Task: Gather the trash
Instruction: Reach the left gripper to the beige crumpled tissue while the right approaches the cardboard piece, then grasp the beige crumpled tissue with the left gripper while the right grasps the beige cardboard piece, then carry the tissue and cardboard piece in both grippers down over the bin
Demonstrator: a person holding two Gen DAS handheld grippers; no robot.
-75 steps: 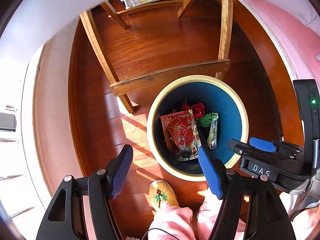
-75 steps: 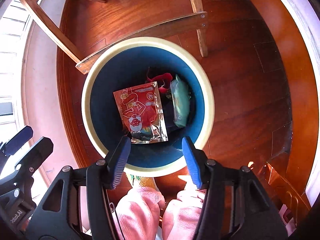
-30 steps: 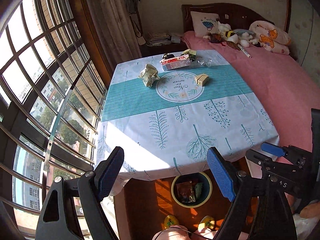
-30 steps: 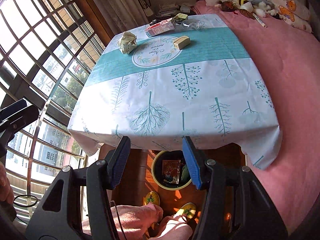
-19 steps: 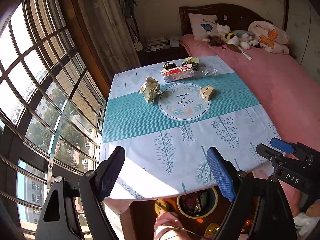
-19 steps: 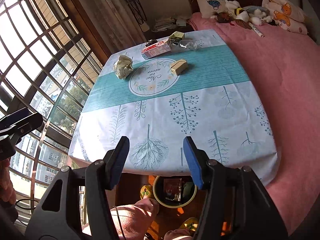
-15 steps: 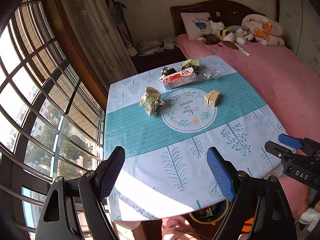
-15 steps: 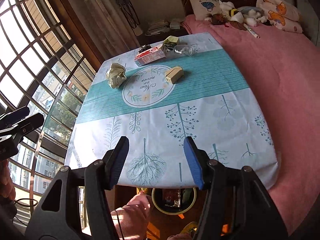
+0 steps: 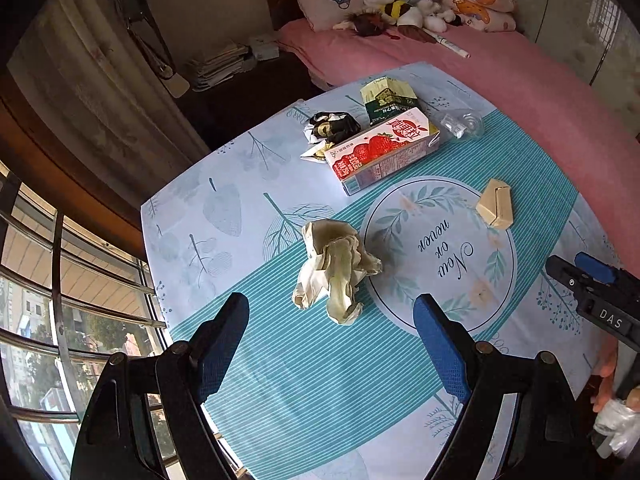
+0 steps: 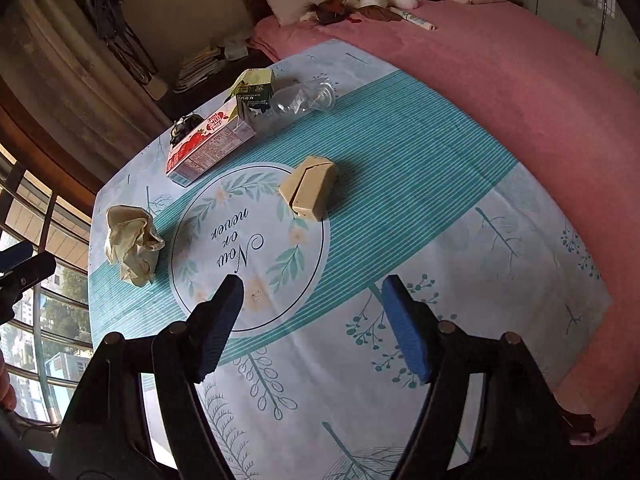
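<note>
Trash lies on the table's blue and white cloth (image 9: 248,208). A crumpled beige paper (image 9: 334,268) (image 10: 132,242) sits just ahead of my left gripper (image 9: 332,316), which hangs open and empty above the cloth. A small tan carton (image 10: 310,190) (image 9: 496,207) lies ahead of my right gripper (image 10: 312,296); its jaws are opening with nothing between them. Farther back are a red strawberry drink carton (image 9: 382,150) (image 10: 210,148), a green and cream carton (image 9: 386,98) (image 10: 254,90), a dark crumpled wrapper (image 9: 330,128) and a clear plastic bottle (image 10: 306,100) (image 9: 460,124).
A pink bed (image 9: 540,76) with pillows and stuffed toys runs along the table's right side. Curved windows (image 9: 48,312) stand to the left, a curtain (image 9: 80,80) and a dark nightstand with papers (image 9: 224,64) behind. The right gripper's body (image 9: 592,292) shows at the left view's right edge.
Both grippers came up from over the bin under the table and moved forward and down over the tabletop. The trash now looms closer. The right jaws stand wider apart.
</note>
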